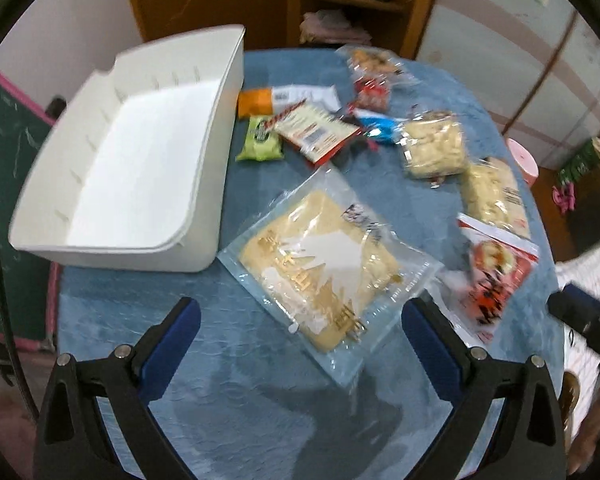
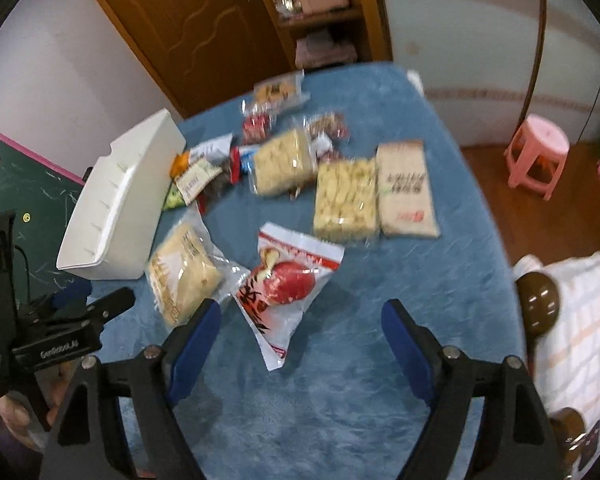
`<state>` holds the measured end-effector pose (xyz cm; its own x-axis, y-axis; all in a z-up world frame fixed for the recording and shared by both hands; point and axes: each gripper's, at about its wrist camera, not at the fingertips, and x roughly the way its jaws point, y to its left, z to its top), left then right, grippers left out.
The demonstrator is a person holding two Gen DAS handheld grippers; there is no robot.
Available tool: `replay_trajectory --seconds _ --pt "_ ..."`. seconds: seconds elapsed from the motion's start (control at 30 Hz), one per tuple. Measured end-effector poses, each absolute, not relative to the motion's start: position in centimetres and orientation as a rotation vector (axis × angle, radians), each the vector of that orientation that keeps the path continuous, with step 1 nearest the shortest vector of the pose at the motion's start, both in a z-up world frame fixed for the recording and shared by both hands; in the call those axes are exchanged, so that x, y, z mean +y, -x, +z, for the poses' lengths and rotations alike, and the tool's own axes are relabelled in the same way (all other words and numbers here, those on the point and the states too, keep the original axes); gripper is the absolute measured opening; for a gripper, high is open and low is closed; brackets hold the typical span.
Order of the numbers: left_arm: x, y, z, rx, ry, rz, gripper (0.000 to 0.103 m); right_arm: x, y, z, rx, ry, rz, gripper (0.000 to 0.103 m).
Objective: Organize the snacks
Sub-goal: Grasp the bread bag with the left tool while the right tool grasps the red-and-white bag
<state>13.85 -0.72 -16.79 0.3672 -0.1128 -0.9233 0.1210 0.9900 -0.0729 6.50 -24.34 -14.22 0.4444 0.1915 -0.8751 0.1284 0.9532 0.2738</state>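
While spread empty, left hand-held gripper (image 1: pixel 300 332) above clear bread packet (image 1: pixel 324 264), white bin (image 1: pixel 204 184) beside.

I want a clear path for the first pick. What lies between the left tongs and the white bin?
Only bare blue tablecloth lies between the left tongs and the white bin, as the left wrist view shows; the flat clear bread packet lies beside that stretch.
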Motion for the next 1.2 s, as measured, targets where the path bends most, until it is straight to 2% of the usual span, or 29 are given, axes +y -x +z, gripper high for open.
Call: replay_trajectory --seconds 0.23,0.57,0.83,0.9,1.0,1.07,1.17,1.2 --pt "0.0 -16.1 -21.0 1.287 0.136 -0.100 0.100 -24.4 -8.9 -18.4 1.185 -0.400 0.077 0.083" --pt "1.1 -17.9 -24.7 1.354 0.324 -0.055 0.100 -23.0 -10.7 -20.2 1.191 -0.405 0.159 0.083" --pt "0.2 -18.2 -25.2 1.326 0.351 -0.001 0.101 -22.3 -10.8 -20.4 1.174 -0.422 0.228 0.062" --pt "-0.9 -18.3 -24.8 1.316 0.320 0.001 0.095 -22.3 -10.7 -20.4 1.167 -0.425 0.243 0.054" --pt "-2.4 -18.3 -23.8 1.288 0.250 -0.001 0.077 -21.9 -10.5 -20.2 1.156 -0.405 0.245 0.051" --pt "-2.7 -18.2 -22.7 1.247 0.226 -0.009 0.057 -21.5 -10.2 -19.9 1.142 -0.382 0.247 0.048" --pt "-2.7 -17.9 -21.3 1.217 0.206 -0.050 0.043 -20.5 -9.5 -19.0 1.107 -0.297 0.230 0.039" --pt "-2.6 -17.5 -21.0 1.214 0.208 -0.061 0.041 -20.2 -9.2 -18.5 1.093 -0.279 0.229 0.038"
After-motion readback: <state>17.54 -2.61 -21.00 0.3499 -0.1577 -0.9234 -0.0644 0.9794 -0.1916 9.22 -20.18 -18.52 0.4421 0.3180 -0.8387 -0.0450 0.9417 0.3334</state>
